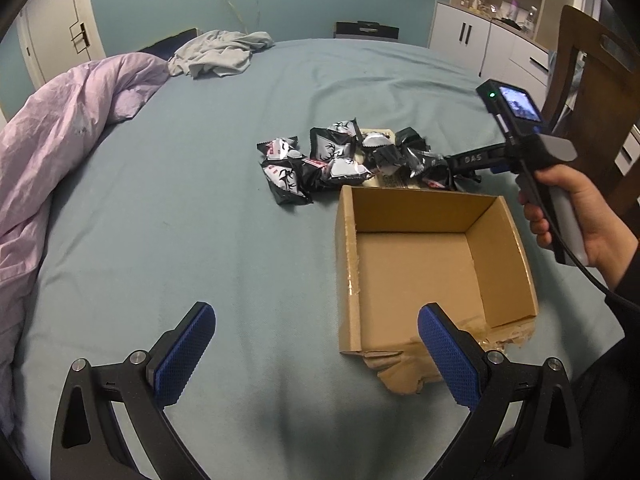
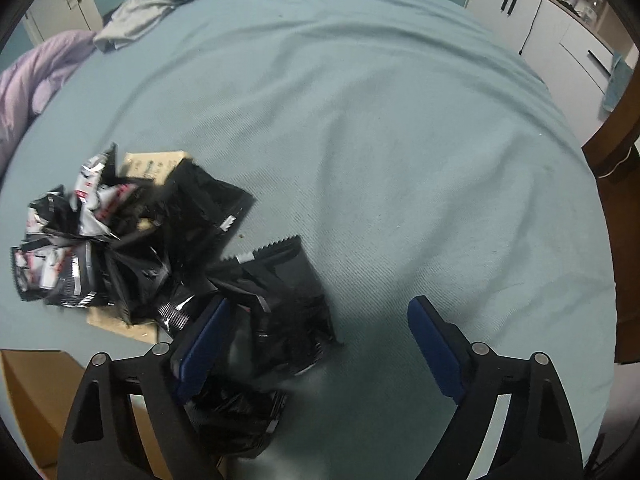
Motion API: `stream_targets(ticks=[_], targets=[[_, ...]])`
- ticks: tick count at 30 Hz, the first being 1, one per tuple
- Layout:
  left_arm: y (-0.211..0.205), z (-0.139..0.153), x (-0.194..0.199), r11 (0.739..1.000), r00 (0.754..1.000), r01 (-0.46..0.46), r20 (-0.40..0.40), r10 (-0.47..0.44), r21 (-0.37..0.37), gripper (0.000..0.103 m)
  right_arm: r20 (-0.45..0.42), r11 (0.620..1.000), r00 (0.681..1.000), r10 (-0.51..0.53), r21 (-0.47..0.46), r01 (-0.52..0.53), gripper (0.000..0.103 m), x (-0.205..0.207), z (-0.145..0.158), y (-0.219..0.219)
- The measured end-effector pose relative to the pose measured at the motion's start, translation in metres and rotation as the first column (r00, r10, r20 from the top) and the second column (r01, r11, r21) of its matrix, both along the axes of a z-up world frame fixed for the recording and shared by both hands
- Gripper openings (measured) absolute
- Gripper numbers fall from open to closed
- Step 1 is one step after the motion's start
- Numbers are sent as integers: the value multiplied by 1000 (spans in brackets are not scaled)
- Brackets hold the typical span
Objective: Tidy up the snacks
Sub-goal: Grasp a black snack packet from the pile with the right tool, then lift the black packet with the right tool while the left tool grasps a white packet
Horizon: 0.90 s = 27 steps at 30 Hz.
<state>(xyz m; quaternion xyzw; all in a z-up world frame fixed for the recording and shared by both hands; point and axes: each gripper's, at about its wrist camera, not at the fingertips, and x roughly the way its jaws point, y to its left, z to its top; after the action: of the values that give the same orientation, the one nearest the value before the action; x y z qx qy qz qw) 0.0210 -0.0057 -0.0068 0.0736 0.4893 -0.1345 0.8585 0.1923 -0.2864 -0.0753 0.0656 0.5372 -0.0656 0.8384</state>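
Note:
A pile of black and silver snack packets (image 1: 344, 160) lies on the blue bed sheet, just behind an open cardboard box (image 1: 432, 264) that has nothing inside. My left gripper (image 1: 316, 356) is open and empty, low in front of the box's near left corner. My right gripper (image 2: 316, 340) is open over the right end of the pile (image 2: 132, 236); a black packet (image 2: 280, 304) lies between its pads, touching the left one. In the left wrist view the right gripper's body (image 1: 520, 148) reaches into the pile from the right.
A purple duvet (image 1: 60, 152) is bunched at the left, grey cloth (image 1: 220, 52) at the far end. A flat cardboard piece (image 2: 152, 166) lies under the pile. A wooden chair (image 1: 588, 92) and white cabinets (image 1: 480, 40) stand at the right.

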Motion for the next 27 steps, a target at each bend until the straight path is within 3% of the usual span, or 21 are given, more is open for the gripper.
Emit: stream_targets(ticks=[3,5,8,10,13,18,24,27], targets=[[1,-1,1,1000,1000,-3,-4,3,-4,103,-29,1000,1000,6,10,-6,78,9,-15,1],[2,-1,3,1000,1000,-7,-6,7,-6,103,2,1000,1000,0,9,0,73,11,-15,2],[3,-2,4,1000,1000,-11,-9,10,-12,103,28,1000,999,21,23,-22,37,12,-13,5],[4,-3,5,1000,1000,-14,-9,14,-10,103,34,999,999,24,23,-24,29,10,-12,7],[5,-4,7,1000,1000,-21,-7,21,-7,103,52,999,999,4,51,-7,27,4,-6,5],[16,-3,13,999,999,-46,-8,45,-23,103,148,998,989,-20,68,10,27,-21,37,-3],[26,-4,27,996,996,-87,1,87,15,103,194,998,981,15,50,-25,27,-86,75,11],[33,-3,40,995,995,-97,-17,96,-16,103,205,996,978,44,66,-59,27,-122,88,16]])
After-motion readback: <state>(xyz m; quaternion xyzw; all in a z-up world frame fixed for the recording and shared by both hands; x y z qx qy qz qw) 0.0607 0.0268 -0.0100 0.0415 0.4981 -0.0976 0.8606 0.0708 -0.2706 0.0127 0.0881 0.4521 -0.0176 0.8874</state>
